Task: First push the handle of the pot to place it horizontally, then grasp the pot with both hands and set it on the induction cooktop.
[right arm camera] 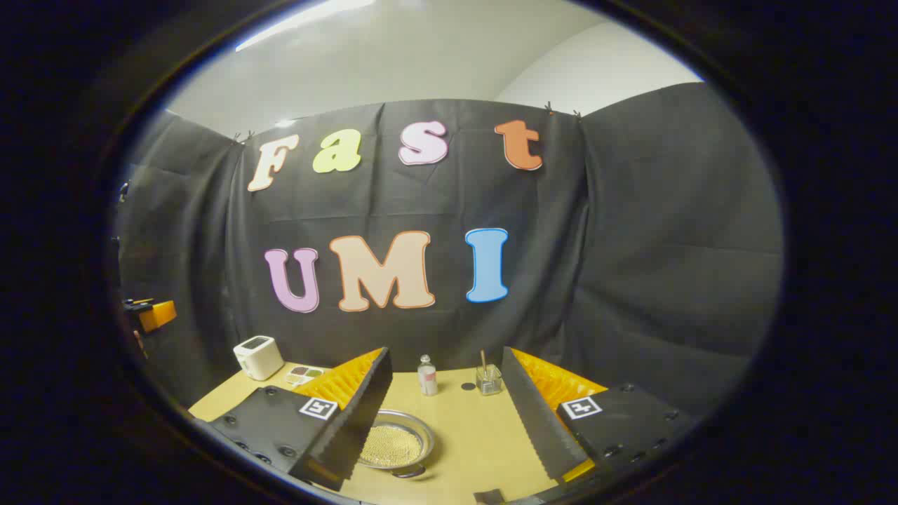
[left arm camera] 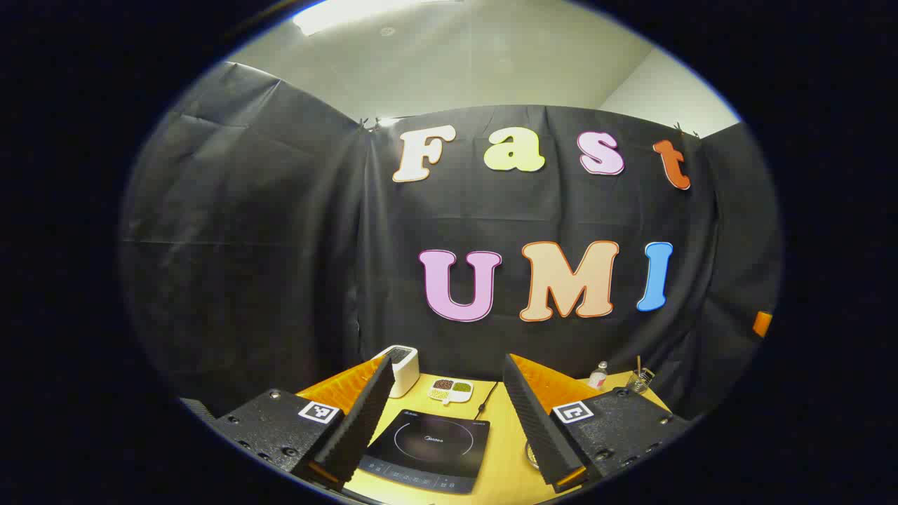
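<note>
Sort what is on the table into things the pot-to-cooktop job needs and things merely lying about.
Needed: pot; induction cooktop; left gripper; right gripper.

Lying about: white toaster; divided snack dish; small bottle; glass with stick.

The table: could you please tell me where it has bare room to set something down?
The table is bare between the pot and the bottle and glass, ahead of the right tongs. A smaller free strip lies right of the induction cooktop. It is crowded at the back left, around the toaster and divided dish.
</note>
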A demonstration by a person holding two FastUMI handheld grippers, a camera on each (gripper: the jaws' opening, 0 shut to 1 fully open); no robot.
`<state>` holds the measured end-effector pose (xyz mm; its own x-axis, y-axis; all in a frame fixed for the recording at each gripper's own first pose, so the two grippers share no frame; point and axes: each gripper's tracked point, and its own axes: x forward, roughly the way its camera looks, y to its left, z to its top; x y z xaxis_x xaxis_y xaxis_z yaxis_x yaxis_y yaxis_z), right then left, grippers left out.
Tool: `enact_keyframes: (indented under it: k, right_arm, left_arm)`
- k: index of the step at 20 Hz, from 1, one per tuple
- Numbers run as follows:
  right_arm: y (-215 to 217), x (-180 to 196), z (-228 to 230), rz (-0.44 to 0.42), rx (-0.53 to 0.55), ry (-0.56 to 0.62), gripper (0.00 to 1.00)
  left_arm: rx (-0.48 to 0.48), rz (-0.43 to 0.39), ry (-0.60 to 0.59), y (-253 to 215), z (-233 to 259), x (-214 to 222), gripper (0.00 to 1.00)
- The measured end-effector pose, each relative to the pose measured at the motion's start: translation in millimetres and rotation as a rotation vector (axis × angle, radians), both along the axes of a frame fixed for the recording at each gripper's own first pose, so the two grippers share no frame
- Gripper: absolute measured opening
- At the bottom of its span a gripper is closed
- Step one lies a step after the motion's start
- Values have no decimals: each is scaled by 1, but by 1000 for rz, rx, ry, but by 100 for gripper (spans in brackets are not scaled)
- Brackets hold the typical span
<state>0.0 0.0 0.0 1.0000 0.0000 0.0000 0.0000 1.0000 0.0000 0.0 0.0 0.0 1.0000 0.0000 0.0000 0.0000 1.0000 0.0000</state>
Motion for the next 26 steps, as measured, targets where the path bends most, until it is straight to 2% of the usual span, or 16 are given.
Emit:
enact_keyframes:
  k: [7, 8, 9, 16, 23, 24, 26]
  right_arm:
    - [-6, 4, -12, -41, -2, 43, 99]
    - [-5, 3, -13, -42, -1, 47, 99]
    - [-5, 3, -14, -42, -1, 51, 99]
    - [0, -8, -11, -52, -8, 47, 99]
    - [24, -13, -25, -32, -11, 82, 100]
    - [26, -14, -25, -32, -6, 87, 92]
    - [34, -16, -31, -24, 2, 108, 79]
  left_arm:
    - [-1, -21, 23, -4, -8, 8, 92]
    - [-1, -23, 29, -4, -10, 9, 95]
    - [-2, -26, 35, -3, -13, 9, 92]
    - [4, -40, 52, 3, -21, 10, 92]
    - [14, -41, 75, 19, -31, 11, 92]
    - [18, -42, 79, 21, -32, 11, 95]
    - [26, -49, 87, 26, -36, 10, 92]
